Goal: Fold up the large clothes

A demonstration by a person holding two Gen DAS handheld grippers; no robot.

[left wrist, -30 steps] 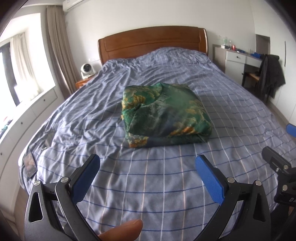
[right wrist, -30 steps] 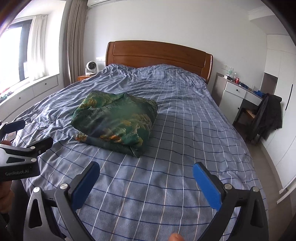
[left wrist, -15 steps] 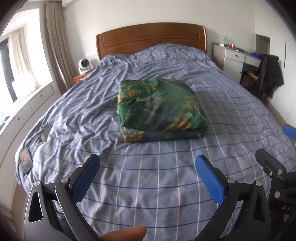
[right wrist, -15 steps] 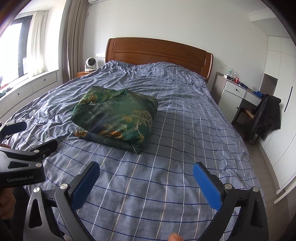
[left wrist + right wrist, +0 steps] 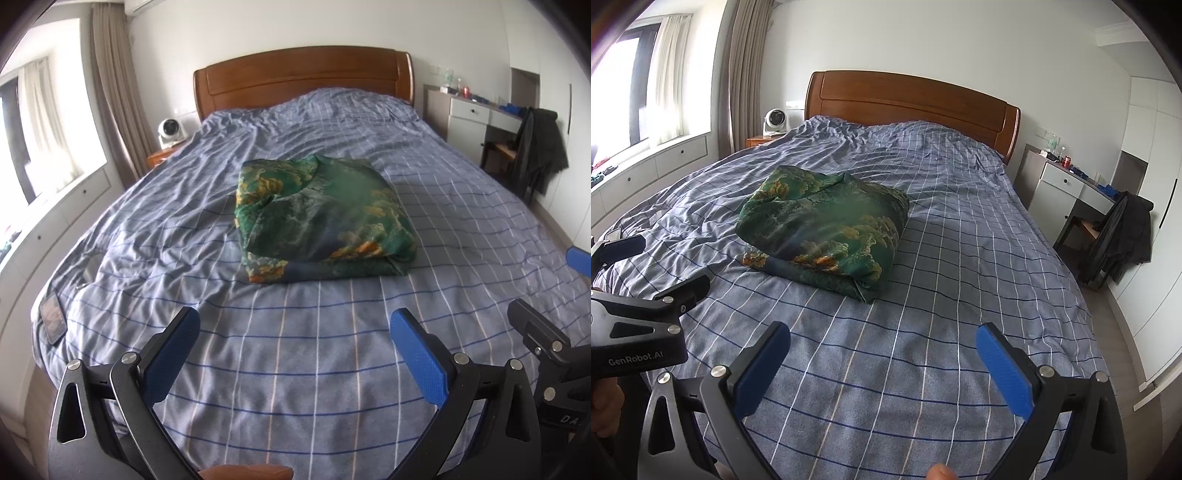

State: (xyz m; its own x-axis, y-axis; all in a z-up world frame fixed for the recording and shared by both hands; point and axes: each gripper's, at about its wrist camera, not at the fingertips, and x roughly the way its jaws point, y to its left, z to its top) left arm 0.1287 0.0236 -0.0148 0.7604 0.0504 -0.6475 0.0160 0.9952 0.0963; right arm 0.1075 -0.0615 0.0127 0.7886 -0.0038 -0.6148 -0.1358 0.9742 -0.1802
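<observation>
A green garment with orange-yellow print (image 5: 321,218) lies folded into a thick rectangular stack in the middle of the bed (image 5: 295,369); it also shows in the right wrist view (image 5: 827,225). My left gripper (image 5: 293,350) is open and empty, held above the foot of the bed, well short of the garment. My right gripper (image 5: 882,358) is open and empty, also above the foot of the bed and to the right of the left one. Each gripper shows at the edge of the other's view.
The bed has a blue checked cover and a wooden headboard (image 5: 306,77). A phone (image 5: 53,321) lies at the bed's left edge. A white fan (image 5: 774,120) stands on a nightstand. A white desk (image 5: 1067,192) and a chair with a dark jacket (image 5: 1123,236) stand at the right.
Both grippers have drawn back a little from the folded garment and shifted slightly; both stay open. The garment has not moved.
</observation>
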